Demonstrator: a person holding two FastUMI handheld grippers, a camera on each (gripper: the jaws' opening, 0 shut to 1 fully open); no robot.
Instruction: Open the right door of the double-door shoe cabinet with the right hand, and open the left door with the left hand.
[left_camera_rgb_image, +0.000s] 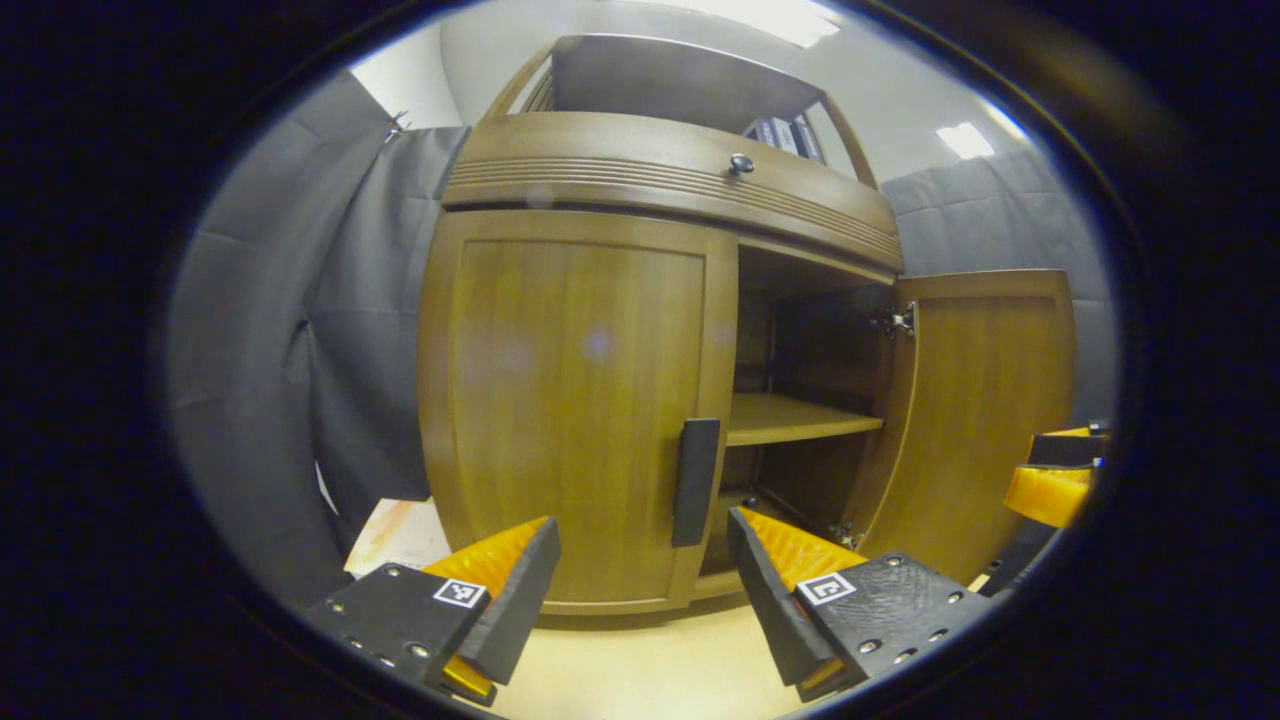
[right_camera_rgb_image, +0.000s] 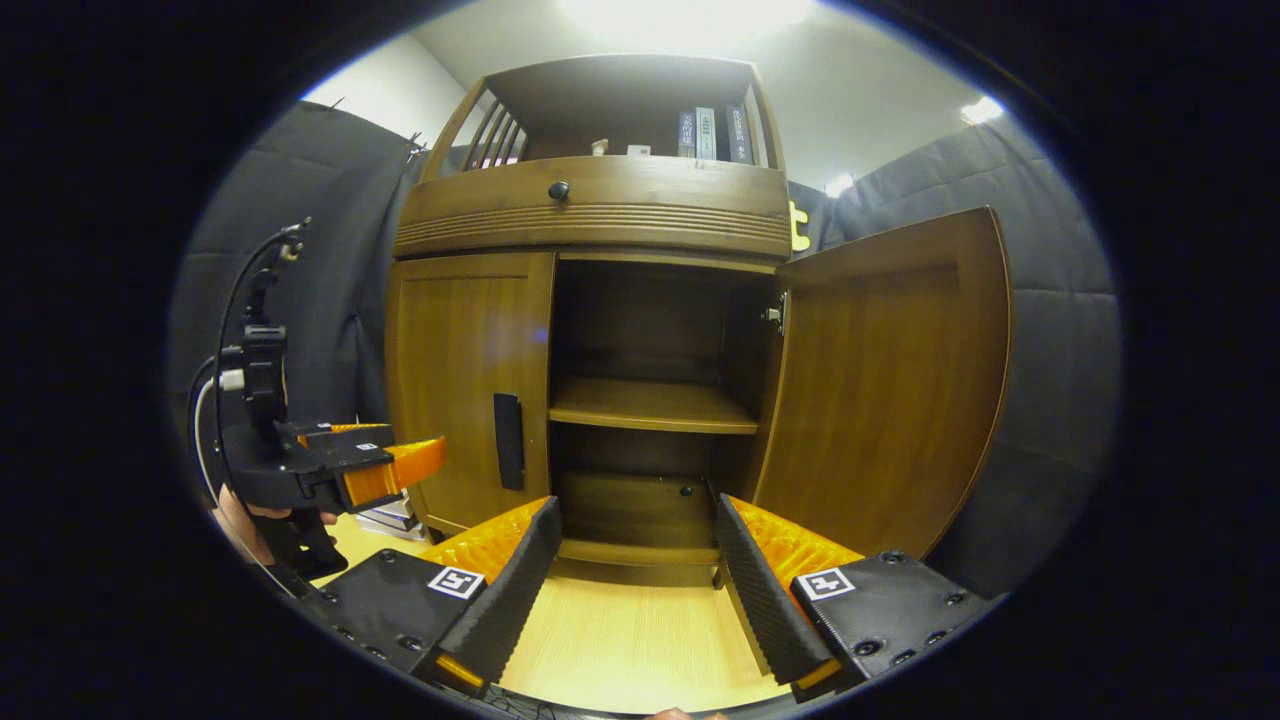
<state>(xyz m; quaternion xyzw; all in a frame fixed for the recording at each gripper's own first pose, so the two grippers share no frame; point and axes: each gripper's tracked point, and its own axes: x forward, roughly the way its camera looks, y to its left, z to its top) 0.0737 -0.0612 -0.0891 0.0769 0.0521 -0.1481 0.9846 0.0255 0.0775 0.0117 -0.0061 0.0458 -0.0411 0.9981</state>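
Both grippers, left gripper (left_camera_rgb_image: 640, 590) and right gripper (right_camera_rgb_image: 635, 590), gape wide, empty. The brown wooden left door (left_camera_rgb_image: 570, 400) is shut; its dark vertical bar handle (left_camera_rgb_image: 695, 480) sits at 12 o'clock, seemingly near, so our fingers may slip off its slim edge.

Left door (right_camera_rgb_image: 468, 375) shut, right door (right_camera_rgb_image: 885, 385) swung open; shelf (right_camera_rgb_image: 650, 405) inside; drawer (right_camera_rgb_image: 590, 215) above.

We're in a staged recording booth, dressed like a corner of a home. Dark quilted cloth (right_camera_rgb_image: 1040, 330) hangs as walls on both sides, clipped up at the top edge, with a plain white ceiling and bright panel lights (left_camera_rgb_image: 965, 140) above it. Centre stage is a wooden shoe cabinet (right_camera_rgb_image: 600, 215) on a pale wood floor (right_camera_rgb_image: 640, 640), books (right_camera_rgb_image: 712, 132) lined up on its open top shelf, the domestic touch.
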